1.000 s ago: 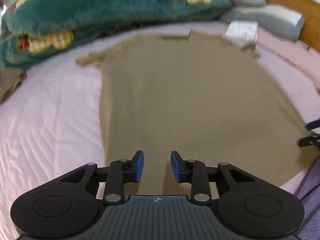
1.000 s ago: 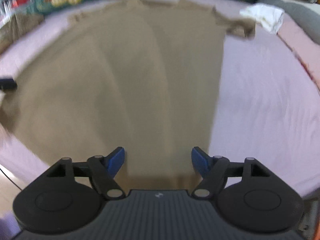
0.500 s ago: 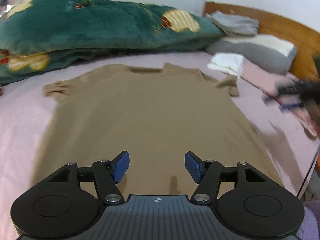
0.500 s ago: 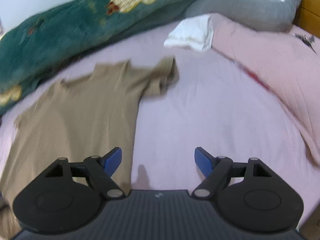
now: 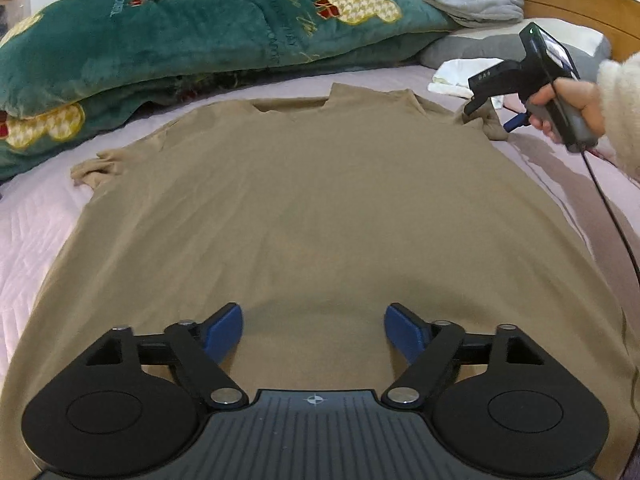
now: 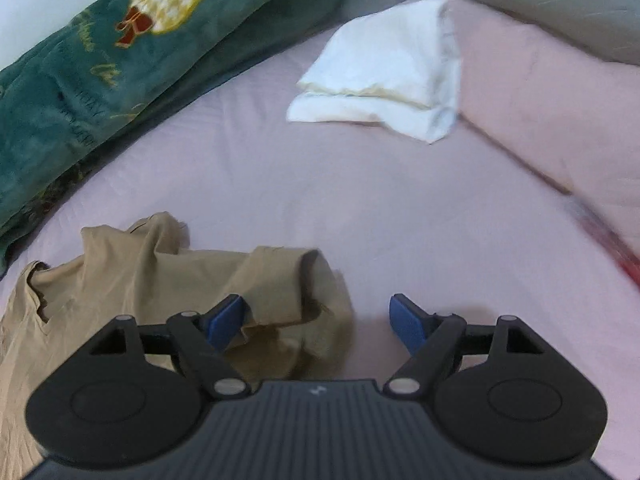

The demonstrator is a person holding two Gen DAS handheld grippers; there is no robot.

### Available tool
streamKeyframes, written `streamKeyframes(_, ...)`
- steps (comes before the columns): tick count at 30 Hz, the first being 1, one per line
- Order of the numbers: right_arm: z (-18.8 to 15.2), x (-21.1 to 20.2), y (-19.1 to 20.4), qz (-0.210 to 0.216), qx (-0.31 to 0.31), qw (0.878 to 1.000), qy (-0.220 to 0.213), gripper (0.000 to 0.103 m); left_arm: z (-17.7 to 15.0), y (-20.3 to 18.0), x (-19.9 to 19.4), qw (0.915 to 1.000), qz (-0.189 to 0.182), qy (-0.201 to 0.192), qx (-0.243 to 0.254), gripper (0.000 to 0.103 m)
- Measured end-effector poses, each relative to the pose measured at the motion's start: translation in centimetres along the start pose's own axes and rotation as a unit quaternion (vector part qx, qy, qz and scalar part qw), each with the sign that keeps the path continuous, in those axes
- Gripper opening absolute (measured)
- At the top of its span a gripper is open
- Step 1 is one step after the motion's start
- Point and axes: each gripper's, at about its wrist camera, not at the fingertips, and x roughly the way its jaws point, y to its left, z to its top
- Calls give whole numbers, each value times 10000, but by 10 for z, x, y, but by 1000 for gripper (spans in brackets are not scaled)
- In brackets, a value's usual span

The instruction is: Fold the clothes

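From your left wrist view, the tan cotton T-shirt (image 5: 320, 200) lies flat on the pale pink quilted bedsheet (image 5: 36, 224), and your left gripper (image 5: 314, 330) hovers over its lower half with jaws opening and nothing between them; closing there would bunch the middle, and the hem is hidden under the tool. From your right wrist view, your right gripper (image 6: 316, 320) is released, jaws narrowing slightly over the crumpled sleeve (image 6: 280, 280). Closing now could pinch only one fold, and blur hides the sleeve's layers.
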Motion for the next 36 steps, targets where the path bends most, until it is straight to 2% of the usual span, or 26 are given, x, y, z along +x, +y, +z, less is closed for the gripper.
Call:
streamKeyframes(2, -3, 3, 10, -16, -421, 9991, -79, 36, 2, -1, 0, 10000, 21, 15, -68, 89)
streamKeyframes(3, -3, 3, 17, -55, -675, 9977, -46, 3, 3, -2, 0, 10000, 14, 7, -66, 89)
streamKeyframes(6, -1, -6, 31, -281, -1454, 9885, -294, 3, 9, -5, 0, 10000, -63, -59, -13, 89)
streamKeyframes(8, 8, -20, 28, -481, -1462, 9855, -711, 3, 18, -7, -1, 9997, -172, -178, -20, 89)
streamKeyframes(10, 13, -21, 22, -597, -1419, 9863, -593, 3, 34, -11, 3, 9988, -334, -339, 61, 89)
streamKeyframes(12, 10, -10, 17, -507, -1531, 9869, -26, 5, 53, -16, 11, 9977, -521, -429, 112, 89)
streamKeyframes(14, 5, -9, 9, -508, -1298, 9898, 287, 17, 75, -17, 23, 9959, -779, -469, -22, 89)
streamKeyframes(16, 1, -19, -5, -471, -714, 9955, 403, 58, 96, -18, 44, 9955, -818, -452, -159, 89)
streamKeyframes(17, -2, -27, -12, -376, -402, 9977, 396, 64, 106, -19, 55, 9960, -763, -429, -167, 89)
streamKeyframes(19, -10, -45, -22, -81, 120, 9991, 398, 64, 124, -22, 80, 9971, -642, -381, -113, 89)
streamKeyframes(20, -17, -50, -21, 107, 171, 9985, 513, 64, 132, -23, 92, 9976, -614, -304, -79, 89)
streamKeyframes(22, -31, -51, -10, 143, -71, 9971, 749, 64, 144, -25, 113, 9983, -540, -161, -171, 89)
streamKeyframes(24, -42, -52, 8, 2, -552, 9965, 635, 64, 151, -26, 128, 9985, -460, -68, -293, 89)
streamKeyframes(26, -47, -49, 21, 34, -897, 9947, 496, 60, 153, -24, 139, 9983, -413, 95, -403, 89)
streamKeyframes(29, -42, -52, 36, -126, -1106, 9929, 412, 60, 149, -16, 148, 9963, -441, 281, -679, 89)
streamKeyframes(33, -33, -65, 42, -175, -1068, 9935, 362, 61, 137, -9, 155, 9981, -237, 263, -508, 91)
streamKeyframes(36, -39, -63, 56, -48, -1429, 9884, 518, 62, 135, -18, 161, 9995, -106, 231, -199, 100)
